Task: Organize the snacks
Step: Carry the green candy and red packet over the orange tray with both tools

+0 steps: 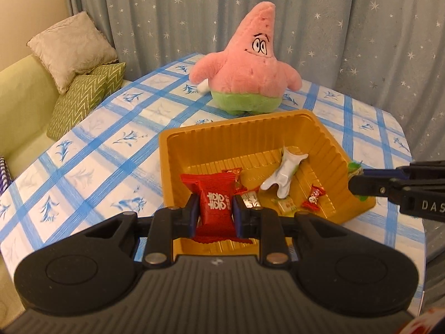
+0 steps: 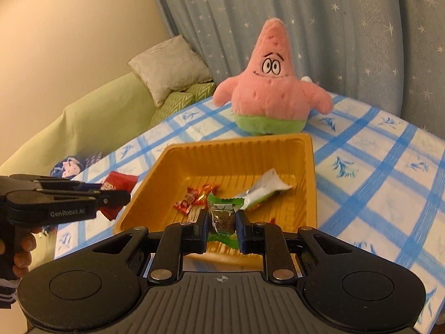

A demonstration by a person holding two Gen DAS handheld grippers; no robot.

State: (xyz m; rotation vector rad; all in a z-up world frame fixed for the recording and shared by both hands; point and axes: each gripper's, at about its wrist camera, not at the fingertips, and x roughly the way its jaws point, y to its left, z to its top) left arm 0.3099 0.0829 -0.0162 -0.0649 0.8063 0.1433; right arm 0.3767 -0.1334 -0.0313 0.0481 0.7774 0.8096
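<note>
A golden plastic tray (image 1: 194, 139) (image 2: 217, 153) sits on the blue-checked table. It holds a white and green packet (image 1: 283, 172) (image 2: 264, 190) and several small red candies (image 1: 314, 197) (image 2: 189, 200). My left gripper (image 1: 214, 211) is shut on a red snack packet (image 1: 215, 203) above the tray's near left edge; the packet also shows in the right wrist view (image 2: 116, 183). My right gripper (image 2: 222, 222) is shut on a green-wrapped candy (image 2: 224, 214) over the tray's near edge; it also shows in the left wrist view (image 1: 358, 186).
A pink Patrick plush (image 1: 250, 66) (image 2: 269, 89) stands on the table behind the tray. A green sofa with cushions (image 1: 75, 78) (image 2: 169, 66) lies to the left. A starry curtain (image 1: 333, 27) hangs behind. The table's right edge (image 1: 417, 222) is near.
</note>
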